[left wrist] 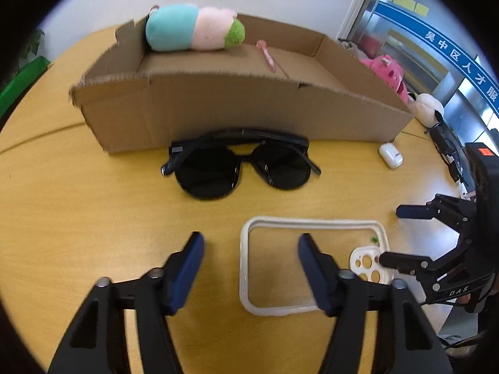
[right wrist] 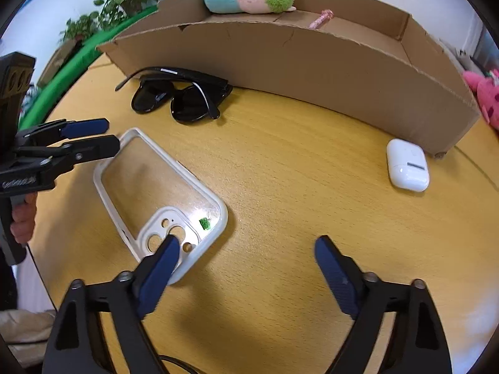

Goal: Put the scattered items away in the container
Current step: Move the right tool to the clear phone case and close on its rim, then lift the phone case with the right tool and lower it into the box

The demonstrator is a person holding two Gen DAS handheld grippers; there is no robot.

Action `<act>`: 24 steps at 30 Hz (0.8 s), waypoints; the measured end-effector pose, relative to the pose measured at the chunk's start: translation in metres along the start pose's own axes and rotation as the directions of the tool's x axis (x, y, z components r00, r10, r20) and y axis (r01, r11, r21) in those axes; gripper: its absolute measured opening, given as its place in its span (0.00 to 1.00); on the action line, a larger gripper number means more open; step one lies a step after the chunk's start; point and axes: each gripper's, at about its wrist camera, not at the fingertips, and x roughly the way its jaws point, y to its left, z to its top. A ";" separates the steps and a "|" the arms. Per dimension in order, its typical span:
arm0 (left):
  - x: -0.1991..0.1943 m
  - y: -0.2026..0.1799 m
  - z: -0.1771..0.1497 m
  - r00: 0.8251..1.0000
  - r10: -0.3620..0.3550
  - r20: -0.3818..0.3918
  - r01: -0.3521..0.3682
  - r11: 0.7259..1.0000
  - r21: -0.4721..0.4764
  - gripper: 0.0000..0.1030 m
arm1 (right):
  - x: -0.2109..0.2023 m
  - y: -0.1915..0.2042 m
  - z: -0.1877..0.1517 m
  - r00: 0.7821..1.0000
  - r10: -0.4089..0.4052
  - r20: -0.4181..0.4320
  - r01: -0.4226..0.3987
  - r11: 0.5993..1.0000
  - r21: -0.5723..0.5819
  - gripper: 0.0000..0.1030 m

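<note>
On the far left the left hand-held gripper [left wrist: 251, 268] hangs low over the wooden bench [left wrist: 78, 218], jaws spread wide and gripping nothing, its right finger above the near end of the clear phone case [left wrist: 312, 265] with the white rim. That case lies flat on the bench, camera cutout toward the right side, a small green sticker [right wrist: 204, 223] beside the cutout. Just behind it, the black sunglasses [left wrist: 241, 163] sit folded, lenses toward us, tucked right up against the front wall of the cardboard box [left wrist: 249, 109]. Up in the box, a teal, pink and green plush toy [left wrist: 195, 28] rests at the back left, and a pink pen [left wrist: 266, 54] lies on the floor of the box beside it. Moving right, the white earbud case [right wrist: 407, 165] lies on the bench near the box's right front corner, well apart from the phone case. On the right, the right hand-held gripper [right wrist: 246, 249] is open and empty too, its left finger over the camera cutout. A pink plush [left wrist: 388, 73] sits beyond the box's right end.
</note>
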 end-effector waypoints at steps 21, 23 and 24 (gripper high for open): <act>-0.032 -0.025 0.014 0.994 0.091 0.054 -0.093 0.995 0.033 0.07 | -0.029 0.014 0.005 0.995 0.022 0.095 -0.020 1.000 -0.021 0.12; -0.050 -0.025 0.028 0.992 0.081 0.100 -0.084 0.996 0.033 0.07 | -0.049 0.013 0.012 0.988 0.025 0.154 -0.023 1.000 -0.014 0.11; -0.060 -0.025 0.036 0.989 0.077 0.126 -0.082 0.996 0.034 0.07 | -0.055 0.015 0.016 0.985 0.028 0.172 -0.026 1.000 -0.012 0.11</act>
